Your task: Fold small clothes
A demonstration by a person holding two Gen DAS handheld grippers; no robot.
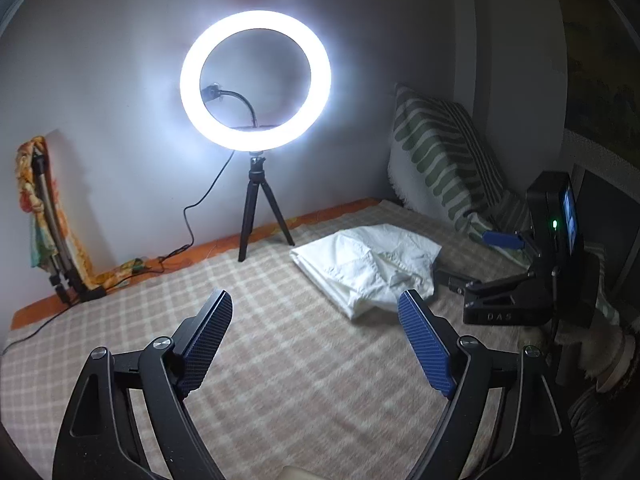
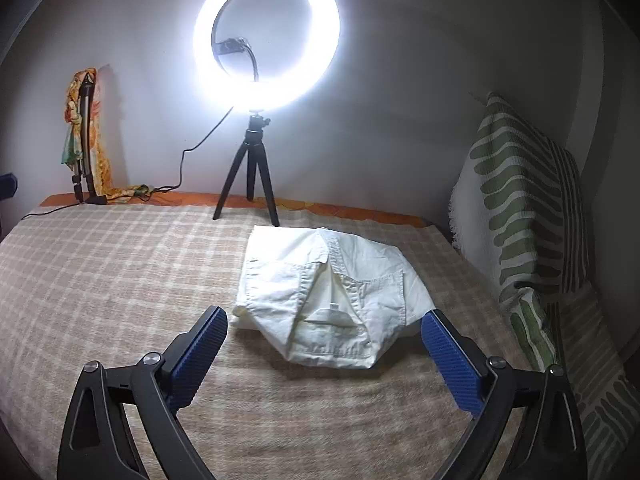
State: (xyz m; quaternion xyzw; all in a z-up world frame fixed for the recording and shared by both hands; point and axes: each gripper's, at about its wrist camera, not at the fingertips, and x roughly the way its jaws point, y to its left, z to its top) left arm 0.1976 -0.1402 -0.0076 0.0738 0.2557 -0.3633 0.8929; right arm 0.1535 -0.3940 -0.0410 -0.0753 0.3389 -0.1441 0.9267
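Right wrist view: folded white garment (image 2: 328,300) on checked blanket (image 2: 120,272), right gripper (image 2: 324,340) and left gripper (image 1: 316,320) both spread apart, empty.

Right gripper (image 2: 324,328) stands with jaws spread wide above the checked blanket (image 2: 120,272), holding nothing. White folded garment (image 2: 328,292) lies just ahead between the blue fingertips (image 2: 208,332). Lit ring light (image 2: 267,36) on tripod behind; striped pillow (image 2: 524,208) at right.

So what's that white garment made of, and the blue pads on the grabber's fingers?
The white garment looks like matte woven cotton, maybe light denim: crisp creases, stitched seams and pocket outlines. The blue pads on the right gripper look like textured rubber or plastic: a fine ribbed pattern, no shine. Neither can be confirmed by sight.
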